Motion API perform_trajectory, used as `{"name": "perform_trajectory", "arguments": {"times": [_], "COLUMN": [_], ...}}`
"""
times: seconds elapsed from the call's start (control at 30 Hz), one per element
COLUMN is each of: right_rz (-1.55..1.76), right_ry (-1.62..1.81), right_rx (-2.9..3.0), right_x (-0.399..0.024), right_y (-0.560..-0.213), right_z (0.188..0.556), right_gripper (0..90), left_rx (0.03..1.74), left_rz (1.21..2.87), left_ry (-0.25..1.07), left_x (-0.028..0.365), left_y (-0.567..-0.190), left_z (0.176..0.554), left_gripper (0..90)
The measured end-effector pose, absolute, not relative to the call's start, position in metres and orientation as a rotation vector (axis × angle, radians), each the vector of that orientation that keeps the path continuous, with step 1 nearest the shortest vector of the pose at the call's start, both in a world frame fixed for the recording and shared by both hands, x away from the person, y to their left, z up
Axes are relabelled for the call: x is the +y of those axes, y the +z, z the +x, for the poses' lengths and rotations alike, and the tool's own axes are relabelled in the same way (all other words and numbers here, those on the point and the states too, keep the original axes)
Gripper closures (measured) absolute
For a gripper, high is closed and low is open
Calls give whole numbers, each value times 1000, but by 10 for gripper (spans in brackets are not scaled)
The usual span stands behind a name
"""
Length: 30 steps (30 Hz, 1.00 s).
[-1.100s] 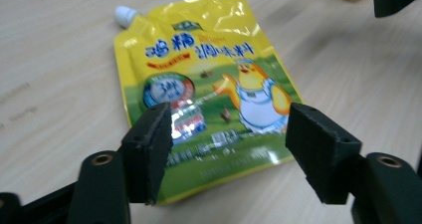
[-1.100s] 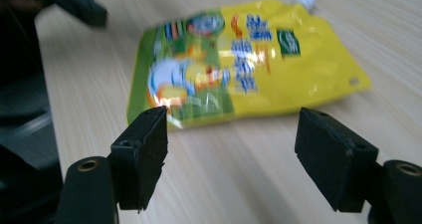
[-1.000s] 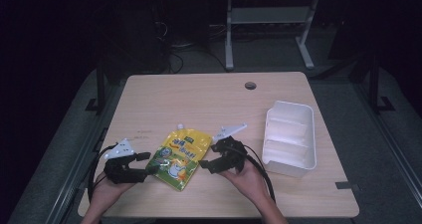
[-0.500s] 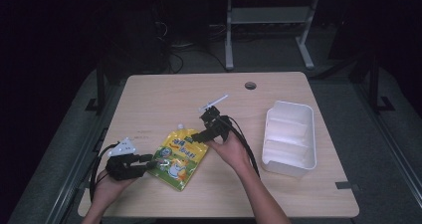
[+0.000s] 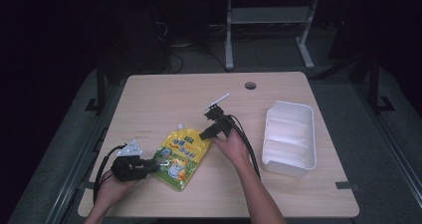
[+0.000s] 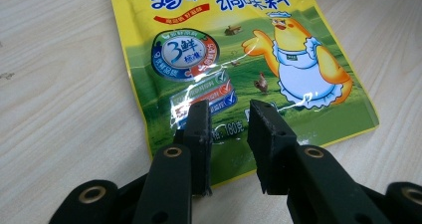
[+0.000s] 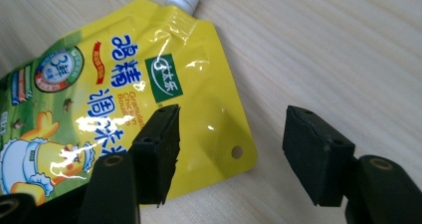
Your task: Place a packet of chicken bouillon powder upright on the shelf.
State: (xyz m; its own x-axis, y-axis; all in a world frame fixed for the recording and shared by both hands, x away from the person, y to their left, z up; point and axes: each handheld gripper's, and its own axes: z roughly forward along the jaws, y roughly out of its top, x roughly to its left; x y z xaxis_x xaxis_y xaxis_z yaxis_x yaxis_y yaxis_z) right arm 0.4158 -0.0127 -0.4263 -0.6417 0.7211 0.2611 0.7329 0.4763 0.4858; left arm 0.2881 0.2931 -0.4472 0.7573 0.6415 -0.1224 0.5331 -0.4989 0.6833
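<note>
**Pouch flat on the table, both claws closing in, nothing lifted**

I have the yellow seasoning pouch (image 5: pixel 180 156) lying flat on the table (image 5: pixel 164 94), spout toward the far side, well apart from the white tray (image 5: pixel 289 139). My left claw (image 6: pixel 228 115) sits over the pouch's bottom edge; its jaws have just been closing and now stand narrow, a gap between them, not pinching the film. My right claw (image 7: pixel 231 134) straddles the pouch's upper corner beside the punched hole, jaws wide and just starting to close, one pad over the film, the other over bare wood. I judge the approach done; gripping, lifting and any move toward the tray remain.
</note>
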Motion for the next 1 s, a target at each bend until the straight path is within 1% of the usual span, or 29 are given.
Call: {"name": "perform_trajectory", "arguments": {"times": [0.17, 0.5, 0.63, 0.7, 0.8, 0.93, 1.0], "right_rz": [-1309, -1319, -1320, -1314, -1299, -1270, -1266], "right_ry": [-877, -915, -953, -985, -1041, -1037, -1019], "right_rx": [-2631, -2511, -2470, -2457, -2430, -2433, -2459], "right_x": [-12, -17, -17, -17, -17, -8, -4], "right_y": [-436, -446, -446, -446, -443, -446, -449], "right_z": [417, 418, 418, 417, 415, 414, 413], "right_gripper": [440, 544, 539, 552, 606, 620, 668], "left_rx": [884, 880, 882, 882, 886, 890, 891], "left_rz": [2211, 2231, 2231, 2233, 2231, 2221, 2216], "left_ry": [179, 200, 197, 199, 195, 177, 173], "left_x": [295, 292, 292, 292, 292, 293, 293], "left_y": [-448, -449, -449, -449, -449, -449, -450], "left_z": [289, 288, 288, 288, 288, 289, 289], "left_gripper": [705, 701, 695, 695, 695, 686, 684]}}
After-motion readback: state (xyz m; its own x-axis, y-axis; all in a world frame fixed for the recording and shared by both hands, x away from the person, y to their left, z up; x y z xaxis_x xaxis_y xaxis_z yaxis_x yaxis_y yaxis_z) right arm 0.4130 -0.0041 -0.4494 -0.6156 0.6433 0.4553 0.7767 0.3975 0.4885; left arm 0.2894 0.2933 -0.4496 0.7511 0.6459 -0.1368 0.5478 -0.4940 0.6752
